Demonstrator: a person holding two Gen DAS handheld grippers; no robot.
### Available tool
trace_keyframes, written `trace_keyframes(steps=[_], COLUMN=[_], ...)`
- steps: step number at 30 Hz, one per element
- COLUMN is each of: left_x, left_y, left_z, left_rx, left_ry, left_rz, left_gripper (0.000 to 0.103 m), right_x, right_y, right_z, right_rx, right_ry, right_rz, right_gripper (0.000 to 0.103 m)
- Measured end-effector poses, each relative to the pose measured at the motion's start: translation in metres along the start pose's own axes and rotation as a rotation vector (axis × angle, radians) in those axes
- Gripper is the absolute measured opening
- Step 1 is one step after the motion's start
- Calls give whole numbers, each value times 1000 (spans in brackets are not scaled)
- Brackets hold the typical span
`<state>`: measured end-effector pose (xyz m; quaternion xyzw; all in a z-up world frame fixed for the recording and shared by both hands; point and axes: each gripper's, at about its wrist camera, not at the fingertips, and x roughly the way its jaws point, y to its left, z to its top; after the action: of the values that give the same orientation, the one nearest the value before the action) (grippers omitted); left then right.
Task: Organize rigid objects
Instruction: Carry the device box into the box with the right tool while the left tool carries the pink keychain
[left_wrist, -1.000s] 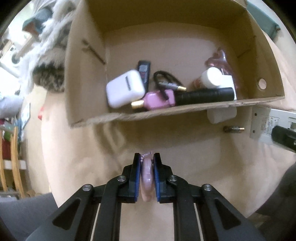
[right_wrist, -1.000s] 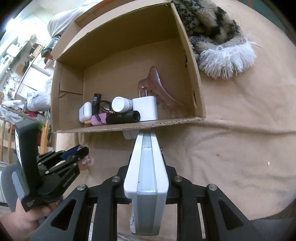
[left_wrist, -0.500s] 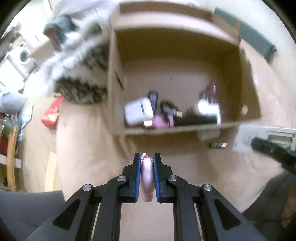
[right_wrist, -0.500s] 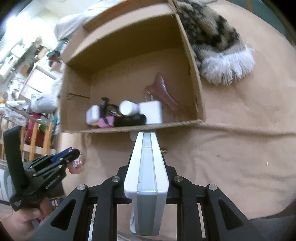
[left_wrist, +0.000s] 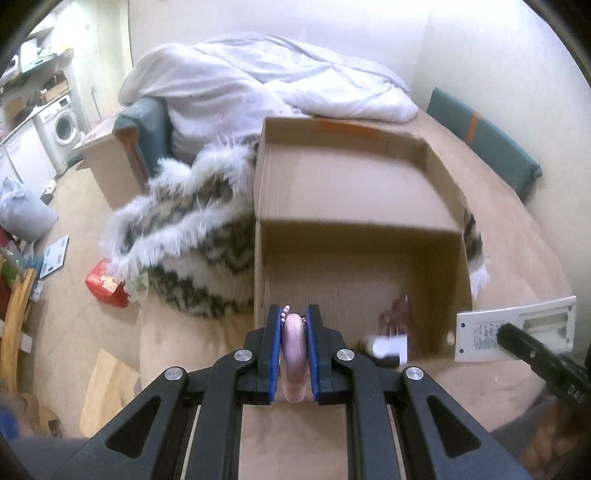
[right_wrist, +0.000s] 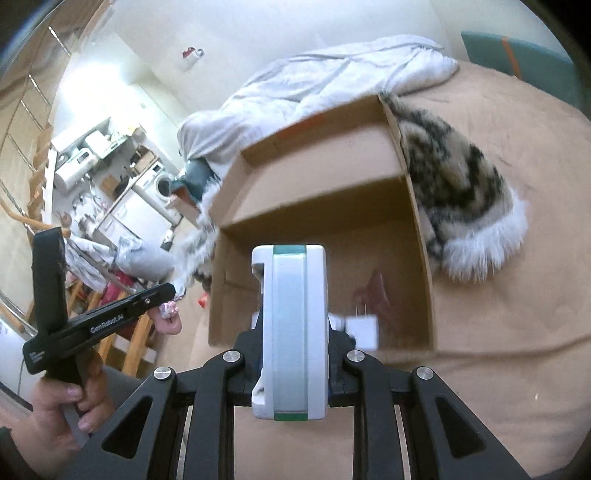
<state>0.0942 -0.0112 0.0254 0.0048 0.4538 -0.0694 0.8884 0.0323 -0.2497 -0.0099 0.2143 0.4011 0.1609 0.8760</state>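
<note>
**Now both tools loaded, above the box**

Now my left tool (left_wrist: 294, 345) is clamped on a small pink oval piece (left_wrist: 294, 347) with a string of little beads at its top; the blue pads press it from both sides. My right tool (right_wrist: 291, 332) is clamped on a white flat device (right_wrist: 289, 328) with a pale grey-green edge, held on its narrow side. From the left wrist view that same device shows off to the right, label side up.

Both tools hang over the near edge of the open cardboard box (left_wrist: 351, 229), which sits on a tan bed cover (right_wrist: 517, 332). Inside the box, near the front wall, I see a white plug adapter (right_wrist: 364, 326) and, just behind it, a brownish-pink claw clip (right_wrist: 376, 291). A furry patterned throw (left_wrist: 184, 229) lies against the box's side, and a white duvet (left_wrist: 266, 81) is heaped behind.
</note>
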Motion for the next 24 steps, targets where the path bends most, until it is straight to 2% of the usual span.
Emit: trace_keyframes(steps=[3, 8, 12, 17, 24], left_x=[16, 56, 88, 122, 140], left_y=[-7, -29, -36, -35, -37], left_z=[14, 16, 6, -7, -16], left_rx=[16, 100, 132, 127, 117], left_ry=[11, 47, 88, 140, 177], left_rz=[-8, 7, 12, 4, -20], left_gripper=[12, 12, 12, 12, 12], right_x=[6, 31, 54, 81, 104], right_y=[0, -5, -13, -29, -34], right_z=[18, 41, 39, 29, 30], right_rx=[-9, -12, -6, 51, 61], right_ry=[-11, 4, 34, 98, 130], right_rz=[-10, -22, -31, -79, -114], right_gripper=[23, 23, 23, 23, 23])
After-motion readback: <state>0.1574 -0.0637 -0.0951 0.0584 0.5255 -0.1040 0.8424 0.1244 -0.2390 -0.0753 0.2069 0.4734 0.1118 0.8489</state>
